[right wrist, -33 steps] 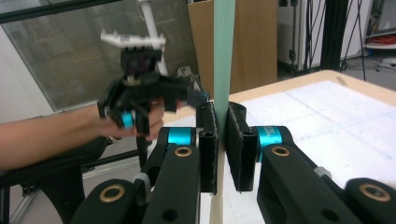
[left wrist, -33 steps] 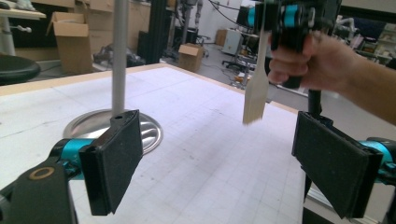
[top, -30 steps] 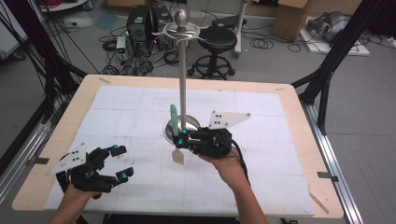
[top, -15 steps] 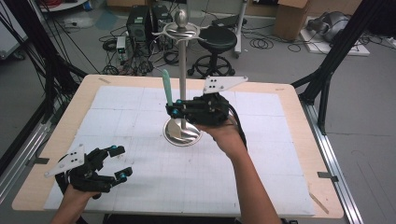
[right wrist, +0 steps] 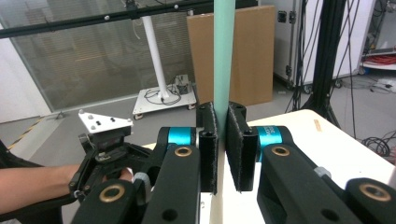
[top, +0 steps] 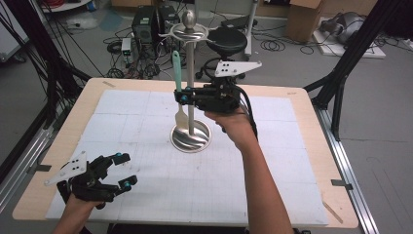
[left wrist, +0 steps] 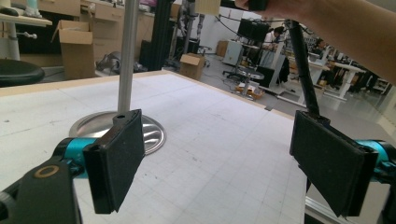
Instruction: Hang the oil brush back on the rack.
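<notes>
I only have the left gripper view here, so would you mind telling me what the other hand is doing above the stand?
Observer: The right gripper is shut on a spatula, held upright beside the pole of the metal stand.
Operator: Thank you; which end is up?
Observer: The green handle points up; the pale blade hangs above the stand's round base.
Operator: And where is my own gripper?
Observer: The left gripper is open, low over the table at its near left corner.
</notes>
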`<state>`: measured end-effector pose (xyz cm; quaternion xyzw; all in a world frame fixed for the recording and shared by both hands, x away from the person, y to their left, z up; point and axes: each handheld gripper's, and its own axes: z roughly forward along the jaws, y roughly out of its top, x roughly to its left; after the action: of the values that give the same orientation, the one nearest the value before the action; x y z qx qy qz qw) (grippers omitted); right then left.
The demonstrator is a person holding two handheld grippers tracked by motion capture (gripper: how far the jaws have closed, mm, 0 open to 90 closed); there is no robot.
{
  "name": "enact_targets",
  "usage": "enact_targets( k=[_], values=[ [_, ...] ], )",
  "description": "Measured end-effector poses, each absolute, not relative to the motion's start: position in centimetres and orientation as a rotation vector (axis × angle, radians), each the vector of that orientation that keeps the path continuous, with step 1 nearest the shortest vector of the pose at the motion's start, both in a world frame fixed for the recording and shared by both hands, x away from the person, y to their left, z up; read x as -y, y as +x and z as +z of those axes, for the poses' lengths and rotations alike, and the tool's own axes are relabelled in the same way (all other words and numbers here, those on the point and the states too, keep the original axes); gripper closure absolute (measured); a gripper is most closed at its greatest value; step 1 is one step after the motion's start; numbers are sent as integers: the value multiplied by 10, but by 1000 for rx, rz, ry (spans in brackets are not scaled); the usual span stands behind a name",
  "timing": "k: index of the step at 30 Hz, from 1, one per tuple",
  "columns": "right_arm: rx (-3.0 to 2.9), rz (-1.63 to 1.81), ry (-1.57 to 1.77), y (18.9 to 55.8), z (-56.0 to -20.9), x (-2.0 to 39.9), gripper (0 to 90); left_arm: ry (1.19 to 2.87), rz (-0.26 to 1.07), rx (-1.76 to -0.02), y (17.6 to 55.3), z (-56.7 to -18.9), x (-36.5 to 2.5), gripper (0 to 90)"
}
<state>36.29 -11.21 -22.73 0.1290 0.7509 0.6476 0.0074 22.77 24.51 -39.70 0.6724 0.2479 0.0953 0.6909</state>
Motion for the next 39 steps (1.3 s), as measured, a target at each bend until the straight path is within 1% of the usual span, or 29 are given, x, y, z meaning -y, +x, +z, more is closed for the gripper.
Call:
enact_targets(
  k=[19,33,35,36,37,38,39],
  values=[
    [-2322,2071,484,382,-228,119,834,1502,201,-551,227,-397,-245,185],
    [-2337,2020,543,386,-232,118,823,1507,203,-548,226,-397,-245,187],
    [-2313,2005,584,385,-232,118,676,1501,212,-551,226,-397,-246,187],
    [-2313,2005,584,385,-232,118,676,1501,212,-551,226,-397,-246,187],
    [-2303,1963,631,385,-232,118,567,1498,211,-555,226,-397,-246,187],
    [-2303,1963,631,385,-232,118,567,1496,209,-556,226,-397,-247,187],
    [-2275,1934,669,383,-234,118,507,1496,212,-554,226,-397,-248,187]
  ],
)
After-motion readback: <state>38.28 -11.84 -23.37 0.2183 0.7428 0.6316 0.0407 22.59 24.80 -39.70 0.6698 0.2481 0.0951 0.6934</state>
